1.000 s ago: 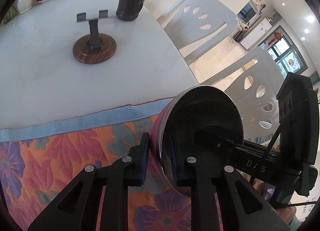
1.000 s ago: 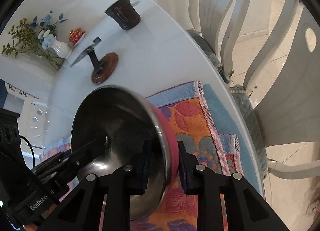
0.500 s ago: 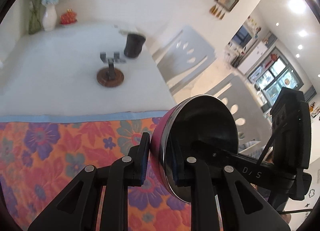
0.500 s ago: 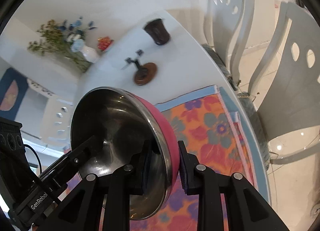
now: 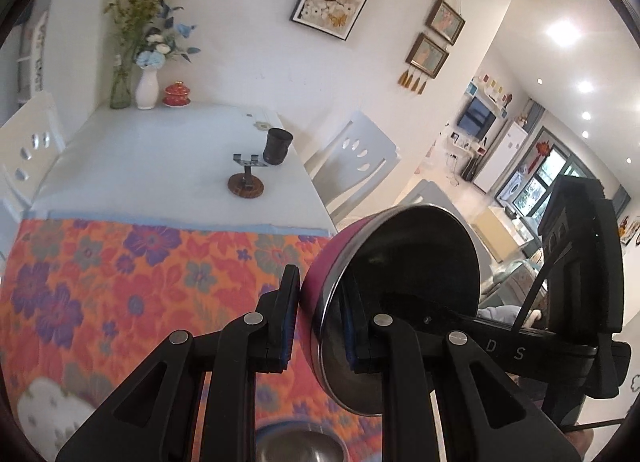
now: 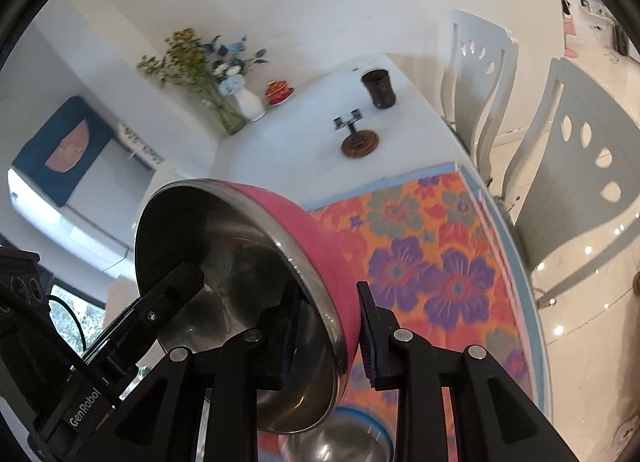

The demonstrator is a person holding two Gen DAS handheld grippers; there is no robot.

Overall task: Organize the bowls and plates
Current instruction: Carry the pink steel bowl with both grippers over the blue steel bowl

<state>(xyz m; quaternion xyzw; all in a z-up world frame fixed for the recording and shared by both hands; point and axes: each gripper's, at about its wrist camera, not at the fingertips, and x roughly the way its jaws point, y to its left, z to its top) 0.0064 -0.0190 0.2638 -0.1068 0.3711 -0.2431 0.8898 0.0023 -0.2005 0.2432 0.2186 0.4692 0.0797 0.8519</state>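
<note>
Both tools clamp the pink bowl above the floral cloth — left tool at its rim, right tool opposite — "GenRobot" printed at seven o'clock.

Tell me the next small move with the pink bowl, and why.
Probably lower the pink bowl straight down toward the blue-rimmed bowl that shows just below it on the floral mat, to nest the two. Both the left tool and the right tool pinch its rim on opposite sides, holding it tilted in the air.
</note>
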